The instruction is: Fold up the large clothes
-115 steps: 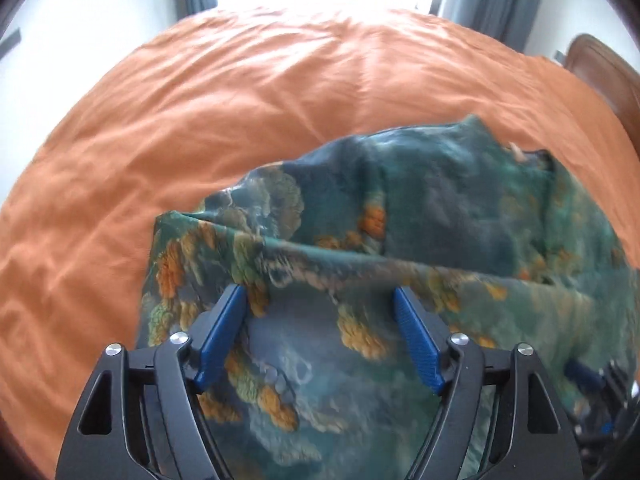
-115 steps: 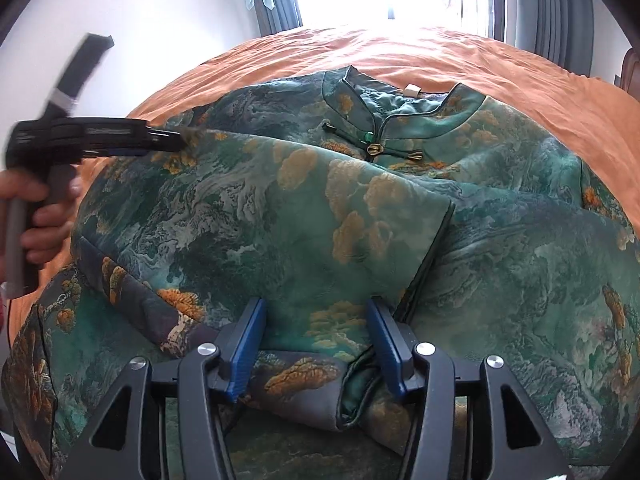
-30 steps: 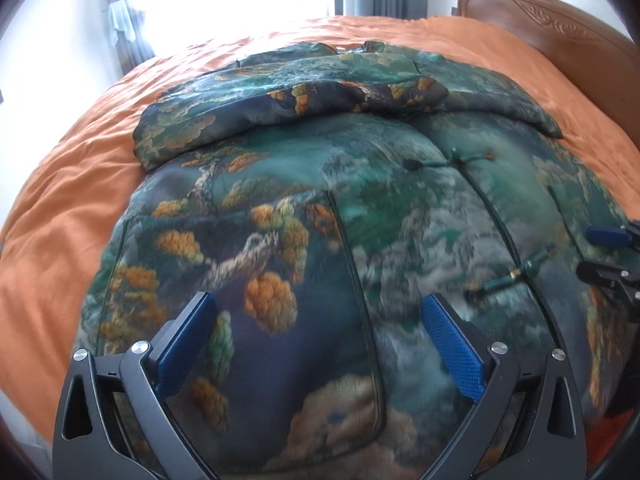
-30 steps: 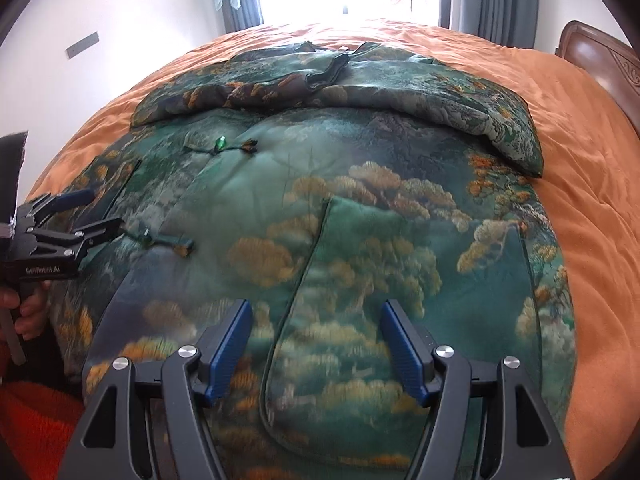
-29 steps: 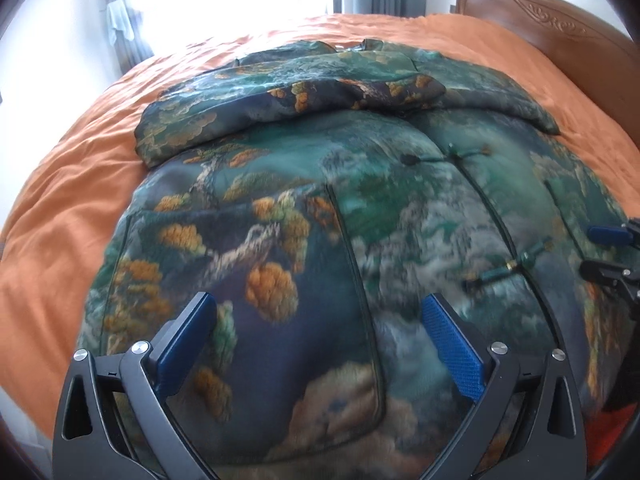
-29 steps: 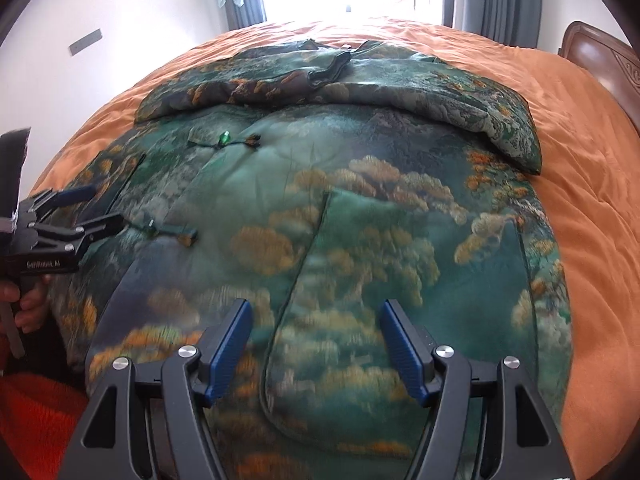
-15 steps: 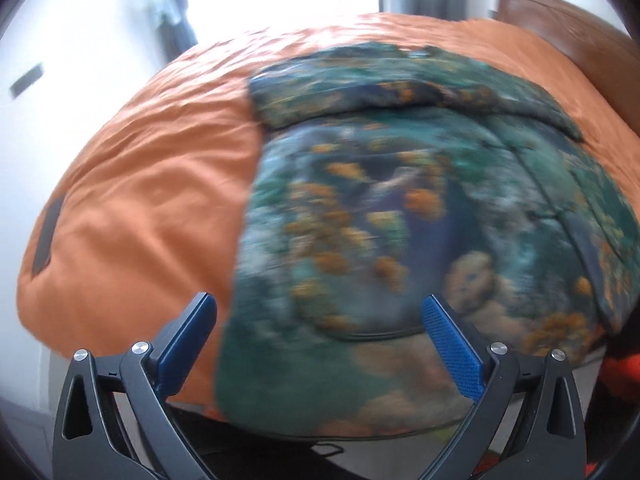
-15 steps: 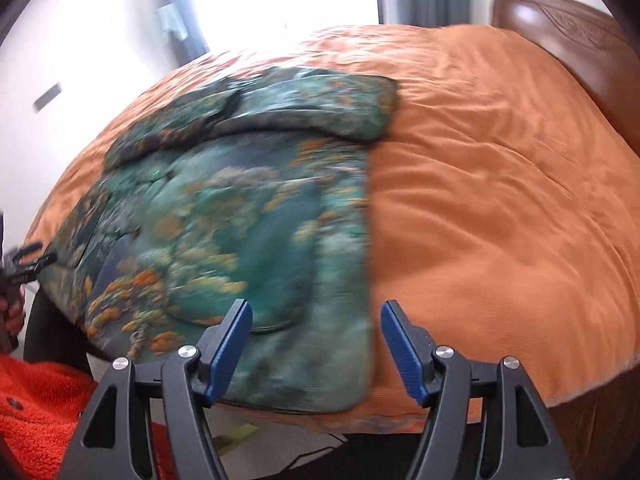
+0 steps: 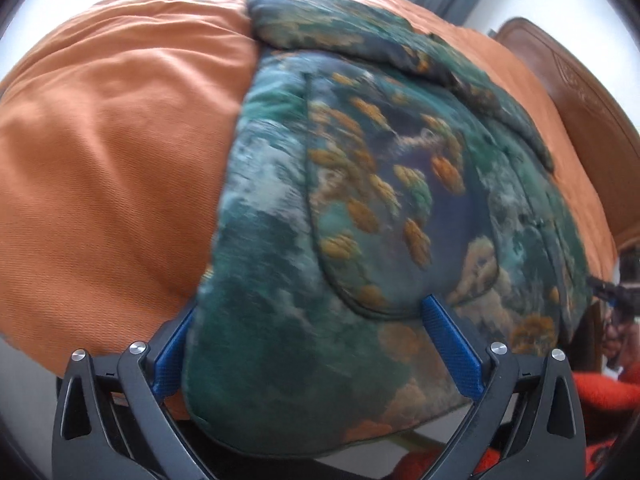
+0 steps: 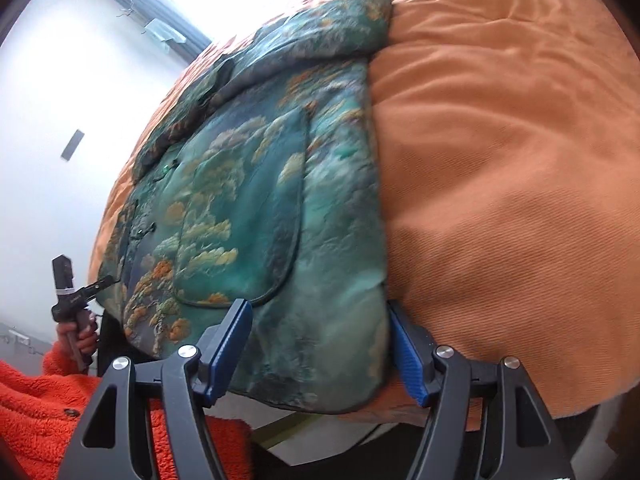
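Lying: green brocade jacket (image 9: 380,208) on orange bedspread (image 9: 112,152), long axis running from lower hem to upper frame.
Left gripper (image 9: 316,340): jaws apart, straddling hem corner.
Right gripper (image 10: 320,344): jaws apart, straddling hem corner.

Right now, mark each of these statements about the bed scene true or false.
1. The green brocade jacket with orange tree patterns lies on an orange bedspread. True.
2. The right gripper is clamped shut on the hem. False: its jaws stand open at the jacket's near right corner.
3. The sleeves hang off the sides of the bed. False: they lie folded across the jacket's upper part.
4. The left gripper is open at the jacket's near left corner. True.
5. The person wears a blue denim sleeve. False: a fuzzy orange-red sleeve.
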### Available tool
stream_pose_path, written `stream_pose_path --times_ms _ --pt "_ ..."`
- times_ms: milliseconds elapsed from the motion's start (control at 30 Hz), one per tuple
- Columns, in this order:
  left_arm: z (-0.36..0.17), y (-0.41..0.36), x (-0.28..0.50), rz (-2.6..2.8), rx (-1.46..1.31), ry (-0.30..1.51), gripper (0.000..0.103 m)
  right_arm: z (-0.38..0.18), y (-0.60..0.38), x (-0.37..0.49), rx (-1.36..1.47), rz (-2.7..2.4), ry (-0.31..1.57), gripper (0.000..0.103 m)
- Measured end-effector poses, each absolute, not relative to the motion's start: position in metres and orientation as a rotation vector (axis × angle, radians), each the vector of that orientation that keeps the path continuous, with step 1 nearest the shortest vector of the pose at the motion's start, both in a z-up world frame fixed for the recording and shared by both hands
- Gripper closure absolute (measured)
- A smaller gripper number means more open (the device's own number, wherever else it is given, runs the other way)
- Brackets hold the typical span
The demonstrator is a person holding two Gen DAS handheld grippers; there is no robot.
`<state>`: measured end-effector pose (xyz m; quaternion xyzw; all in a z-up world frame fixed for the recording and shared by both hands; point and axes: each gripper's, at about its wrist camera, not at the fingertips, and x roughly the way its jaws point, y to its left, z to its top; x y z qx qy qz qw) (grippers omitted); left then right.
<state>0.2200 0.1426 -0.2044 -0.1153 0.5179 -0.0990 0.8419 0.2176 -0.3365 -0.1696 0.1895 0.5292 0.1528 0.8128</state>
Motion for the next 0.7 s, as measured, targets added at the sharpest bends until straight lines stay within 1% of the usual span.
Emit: stream_pose_path --times_ms 33,67,100,133,167,200,233,267,300,333,433,567,700 --pt "-0.204 0.140 0.219 -0.218 -0.234 1.099 0.002 -0.169 -0.332 0.217 0.387 0.331 1.126 0.035" --pt "-0.205 0.138 0.219 -0.218 -0.223 1.101 0.003 -0.167 -0.328 0.216 0.367 0.339 1.121 0.040" --pt "-0.204 0.137 0.219 -0.218 -0.216 1.107 0.010 -0.166 -0.326 0.215 0.357 0.345 1.121 0.048" --pt "-0.204 0.137 0.219 -0.219 -0.218 1.117 0.020 -0.165 -0.325 0.215 0.347 0.346 1.127 0.061" --pt "-0.202 0.137 0.218 -0.219 -0.225 1.124 0.025 -0.163 -0.325 0.216 0.344 0.346 1.128 0.069" --pt "-0.199 0.139 0.216 -0.218 -0.234 1.129 0.037 -0.160 -0.325 0.215 0.347 0.349 1.126 0.073" --pt "-0.198 0.139 0.215 -0.220 -0.244 1.129 0.052 -0.156 -0.325 0.216 0.351 0.354 1.120 0.080" --pt "-0.194 0.141 0.214 -0.225 -0.263 1.126 0.060 -0.152 -0.326 0.215 0.354 0.360 1.111 0.083" --pt "-0.191 0.144 0.213 -0.228 -0.280 1.122 0.073 -0.147 -0.325 0.215 0.350 0.363 1.099 0.084" --pt "-0.187 0.146 0.212 -0.237 -0.302 1.114 0.082 -0.143 -0.323 0.215 0.342 0.364 1.091 0.085" --pt "-0.176 0.146 0.209 -0.258 -0.337 1.082 0.090 -0.131 -0.318 0.212 0.309 0.356 1.069 0.086" --pt "-0.159 0.139 0.199 -0.265 -0.277 1.053 0.091 -0.119 -0.310 0.207 0.288 0.351 1.047 0.088" --pt "-0.155 0.136 0.195 -0.272 -0.226 1.051 0.092 -0.109 -0.311 0.198 0.284 0.353 1.033 0.089"
